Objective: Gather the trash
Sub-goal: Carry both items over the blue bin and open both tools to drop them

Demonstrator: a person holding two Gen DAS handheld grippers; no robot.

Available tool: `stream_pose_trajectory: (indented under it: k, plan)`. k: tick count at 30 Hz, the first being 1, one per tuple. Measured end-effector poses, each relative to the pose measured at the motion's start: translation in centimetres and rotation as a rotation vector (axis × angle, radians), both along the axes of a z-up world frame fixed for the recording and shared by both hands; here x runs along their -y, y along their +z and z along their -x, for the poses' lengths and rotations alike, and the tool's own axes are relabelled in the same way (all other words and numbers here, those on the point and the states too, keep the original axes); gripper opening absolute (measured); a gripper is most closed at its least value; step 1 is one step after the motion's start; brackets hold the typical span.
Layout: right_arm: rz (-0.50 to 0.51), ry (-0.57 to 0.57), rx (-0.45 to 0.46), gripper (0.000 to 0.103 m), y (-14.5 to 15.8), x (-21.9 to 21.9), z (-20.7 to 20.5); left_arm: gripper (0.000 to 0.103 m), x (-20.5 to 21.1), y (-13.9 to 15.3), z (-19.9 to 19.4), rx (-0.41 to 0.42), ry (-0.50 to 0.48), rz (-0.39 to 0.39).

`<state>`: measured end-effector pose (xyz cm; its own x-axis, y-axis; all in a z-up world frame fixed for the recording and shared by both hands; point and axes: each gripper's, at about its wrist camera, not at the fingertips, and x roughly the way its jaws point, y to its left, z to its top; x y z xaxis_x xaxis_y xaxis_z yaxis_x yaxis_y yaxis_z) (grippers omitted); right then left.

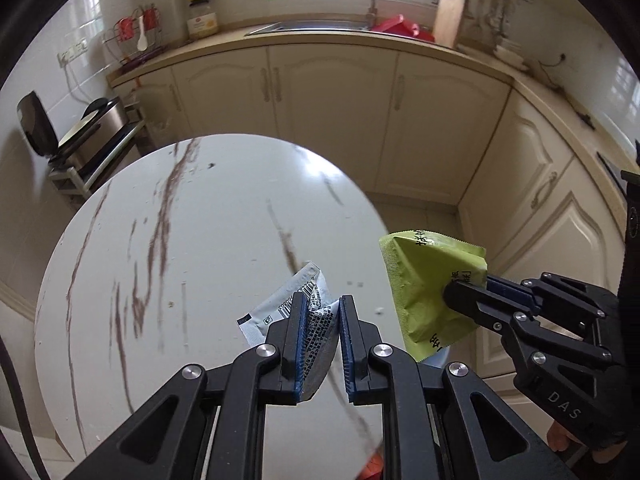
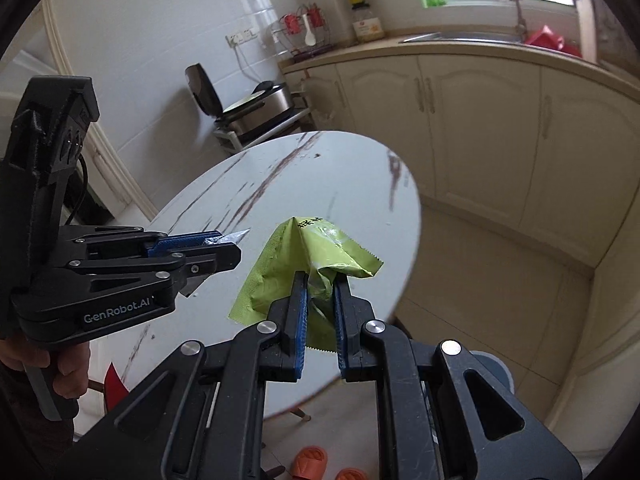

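Note:
My left gripper (image 1: 323, 304) is shut on a white and grey sachet wrapper (image 1: 298, 300) and holds it above the round marble table (image 1: 180, 248). My right gripper (image 2: 321, 280) is shut on a crumpled green wrapper (image 2: 316, 256), held above the table's right edge (image 2: 280, 184). In the left wrist view the green wrapper (image 1: 428, 280) and right gripper (image 1: 464, 296) are to the right. In the right wrist view the left gripper (image 2: 236, 246) is at the left, with a sliver of the sachet (image 2: 236, 235) showing.
Cream kitchen cabinets (image 1: 332, 120) with a sink (image 1: 312, 28) run behind and along the right. A grill appliance on a rack (image 1: 84, 132) stands at the left. Orange slippers (image 2: 312, 460) lie on the floor. A grey-blue bin edge (image 2: 490, 364) shows under the right gripper.

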<state>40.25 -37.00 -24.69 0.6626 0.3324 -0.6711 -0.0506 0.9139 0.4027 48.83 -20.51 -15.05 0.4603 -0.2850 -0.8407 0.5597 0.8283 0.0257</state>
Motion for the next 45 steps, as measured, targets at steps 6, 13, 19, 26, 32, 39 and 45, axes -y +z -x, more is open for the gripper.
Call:
stream_pose_trajectory:
  k: [6, 13, 19, 26, 32, 39, 45]
  plan:
    - [0.003, -0.159, -0.012, 0.012, -2.0, 6.1, 5.2, 0.012, 8.1, -1.7, 3.1, -0.027, -0.137, -0.021]
    - [-0.019, -0.297, -0.101, 0.012, -7.6, 11.9, 7.4, 0.012, 14.5, -5.6, 3.5, -0.08, -0.229, -0.064]
    - [-0.074, -0.372, -0.188, 0.02, -13.8, 15.1, 6.6, 0.012, 17.7, -10.1, 2.1, -0.134, -0.244, -0.131]
    - [-0.095, -0.438, -0.25, 0.055, -17.4, 17.4, 7.6, 0.012, 20.1, -14.5, -0.9, -0.174, -0.253, -0.177]
    - [-0.037, -0.494, -0.279, 0.061, -17.5, 18.0, 9.1, 0.012, 21.0, -17.4, -0.8, -0.189, -0.264, -0.205]
    - [-0.03, -0.524, -0.285, 0.061, -17.2, 18.5, 10.7, 0.015, 22.6, -18.3, -0.7, -0.183, -0.278, -0.22]
    - [-0.017, -0.531, -0.265, 0.063, -15.8, 18.3, 11.5, 0.06, 21.7, -17.0, 0.0, -0.146, -0.27, -0.186]
